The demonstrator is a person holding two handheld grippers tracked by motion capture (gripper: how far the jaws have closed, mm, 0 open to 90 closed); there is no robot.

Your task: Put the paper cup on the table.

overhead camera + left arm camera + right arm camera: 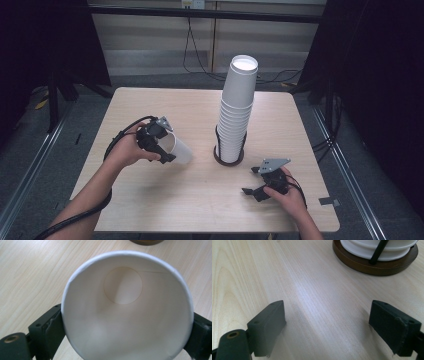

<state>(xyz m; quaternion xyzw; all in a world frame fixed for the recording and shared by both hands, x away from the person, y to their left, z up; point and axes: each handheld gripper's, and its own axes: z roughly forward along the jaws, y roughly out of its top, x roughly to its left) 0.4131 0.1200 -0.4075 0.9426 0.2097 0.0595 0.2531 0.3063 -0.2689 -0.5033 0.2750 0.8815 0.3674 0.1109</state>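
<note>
Overhead, a single white paper cup is seen clamped sideways in the left gripper, left of the tall cup stack held in a dark round holder on the wooden table. The right gripper is held low near the table's right front, jaws spread, nothing grasped. Left gripper view: the cup's open mouth is pinched at both sides between the jaws. Right gripper view: jaws are held wide apart above bare wood, with the holder base ahead.
</note>
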